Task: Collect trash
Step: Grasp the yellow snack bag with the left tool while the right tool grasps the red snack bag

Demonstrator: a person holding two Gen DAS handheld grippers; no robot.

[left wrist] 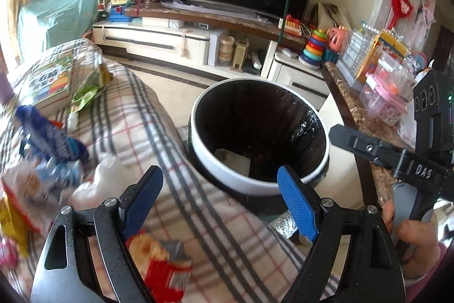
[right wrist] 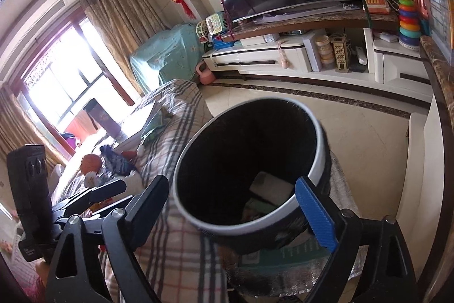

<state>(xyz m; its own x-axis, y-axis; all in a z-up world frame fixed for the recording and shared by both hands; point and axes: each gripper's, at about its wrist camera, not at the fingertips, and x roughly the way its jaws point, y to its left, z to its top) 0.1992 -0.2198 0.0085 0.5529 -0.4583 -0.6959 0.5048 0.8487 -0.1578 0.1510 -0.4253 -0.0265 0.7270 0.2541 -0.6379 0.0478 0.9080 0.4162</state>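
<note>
A round bin (left wrist: pixel 312 175) with a white rim and black liner stands beside the plaid-covered sofa; it also shows in the right wrist view (right wrist: pixel 317 158), with pale scraps at its bottom. My left gripper (left wrist: pixel 220 183) is open and empty above the sofa's edge, just short of the bin. A red and yellow snack wrapper (left wrist: pixel 161 263) lies under it. Blue and white wrappers (left wrist: pixel 48 144) lie blurred at left. My right gripper (right wrist: pixel 231 195) is open and empty, its fingers straddling the bin's near rim. It shows at the right of the left wrist view (left wrist: pixel 340 132).
A green packet (left wrist: pixel 90 87) and a picture book (left wrist: pixel 48 81) lie further back on the plaid sofa cover (left wrist: pixel 159 132). A TV cabinet (left wrist: pixel 159 41) with toys stands across the tiled floor. A marble-topped shelf (left wrist: pixel 354 104) with plastic boxes is at right.
</note>
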